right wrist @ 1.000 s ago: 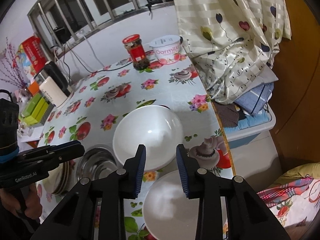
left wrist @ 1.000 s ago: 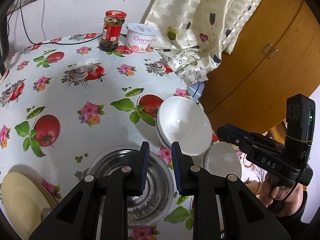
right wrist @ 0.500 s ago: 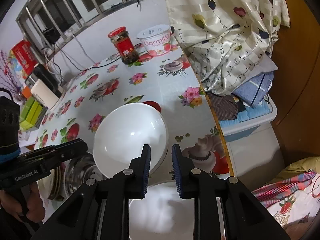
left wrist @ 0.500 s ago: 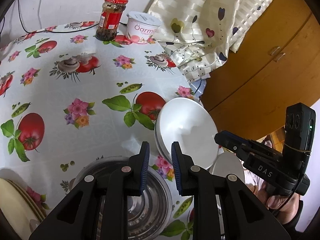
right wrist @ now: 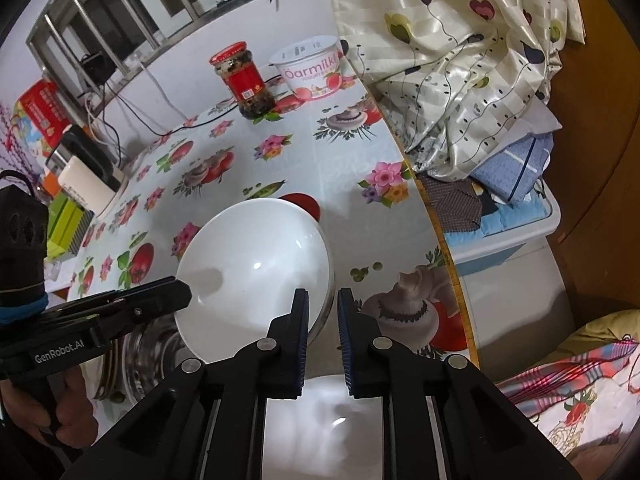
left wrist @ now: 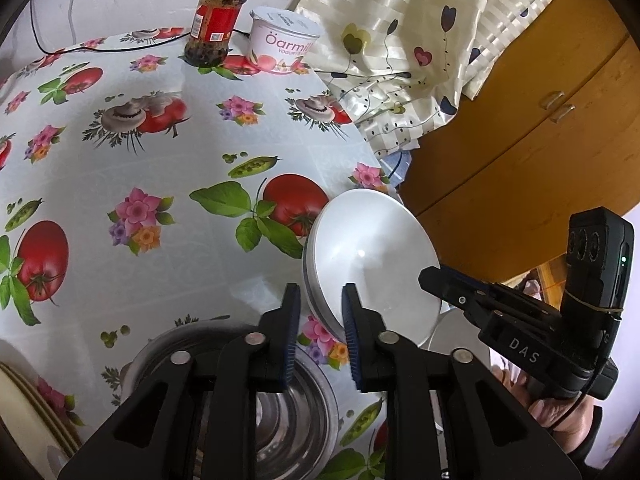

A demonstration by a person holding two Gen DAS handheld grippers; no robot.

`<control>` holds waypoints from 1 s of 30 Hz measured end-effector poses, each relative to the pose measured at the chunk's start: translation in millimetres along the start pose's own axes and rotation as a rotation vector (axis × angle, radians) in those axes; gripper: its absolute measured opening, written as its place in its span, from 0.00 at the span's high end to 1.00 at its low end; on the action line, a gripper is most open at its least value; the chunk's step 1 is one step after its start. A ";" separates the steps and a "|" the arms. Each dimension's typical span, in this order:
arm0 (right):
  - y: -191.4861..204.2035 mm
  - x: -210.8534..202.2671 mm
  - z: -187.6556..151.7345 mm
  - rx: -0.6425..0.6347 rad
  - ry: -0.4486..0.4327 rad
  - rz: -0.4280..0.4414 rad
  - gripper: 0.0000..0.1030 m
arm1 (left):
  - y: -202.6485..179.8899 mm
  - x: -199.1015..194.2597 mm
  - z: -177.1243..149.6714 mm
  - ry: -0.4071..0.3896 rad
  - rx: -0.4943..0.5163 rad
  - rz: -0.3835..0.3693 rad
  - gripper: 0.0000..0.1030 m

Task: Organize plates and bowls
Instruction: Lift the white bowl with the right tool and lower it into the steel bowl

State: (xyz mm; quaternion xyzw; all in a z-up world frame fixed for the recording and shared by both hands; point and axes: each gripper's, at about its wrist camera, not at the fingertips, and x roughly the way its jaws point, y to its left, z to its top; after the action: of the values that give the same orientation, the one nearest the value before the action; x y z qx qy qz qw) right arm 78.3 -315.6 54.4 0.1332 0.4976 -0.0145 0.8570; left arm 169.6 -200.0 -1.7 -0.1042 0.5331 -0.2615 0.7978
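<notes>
A stack of white bowls (left wrist: 372, 264) is lifted and tilted above the flowered tablecloth (left wrist: 168, 152), near its right edge. It also shows in the right wrist view (right wrist: 256, 272). My left gripper (left wrist: 319, 334) is shut on the stack's left rim. My right gripper (right wrist: 322, 330) is shut on its right rim. A steel bowl (left wrist: 288, 412) sits under the left gripper. A white plate (right wrist: 332, 428) lies under the right gripper. Cream plates (left wrist: 24, 412) are stacked at the lower left.
A red-lidded jar (left wrist: 214, 20) and a yogurt tub (left wrist: 280, 42) stand at the table's back. A patterned curtain (left wrist: 420, 48) hangs past the right edge, with a wooden cabinet (left wrist: 540, 140) behind. Boxes and a white appliance (right wrist: 86, 186) sit at the far left.
Both grippers closed onto the bowl stack's rims from either side. The stack rose off the table and tilted up, with both grippers moving forward.
</notes>
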 end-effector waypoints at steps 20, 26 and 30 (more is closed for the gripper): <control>9.9 -6.4 6.2 -0.012 -0.015 0.004 0.87 | -3.7 -11.6 0.6 -0.027 0.010 0.019 0.84; 19.0 -17.3 7.6 -0.025 -0.035 0.011 0.87 | -3.3 -25.5 -1.2 -0.046 0.010 0.026 0.84; 28.6 -25.5 7.9 -0.040 -0.048 0.020 0.87 | -2.0 -37.9 -4.3 -0.065 0.009 0.033 0.84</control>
State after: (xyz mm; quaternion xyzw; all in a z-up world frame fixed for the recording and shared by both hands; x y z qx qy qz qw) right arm 76.6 -292.7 86.1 0.1207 0.4758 0.0007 0.8712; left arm 154.0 -181.1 27.6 -0.1004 0.5075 -0.2471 0.8193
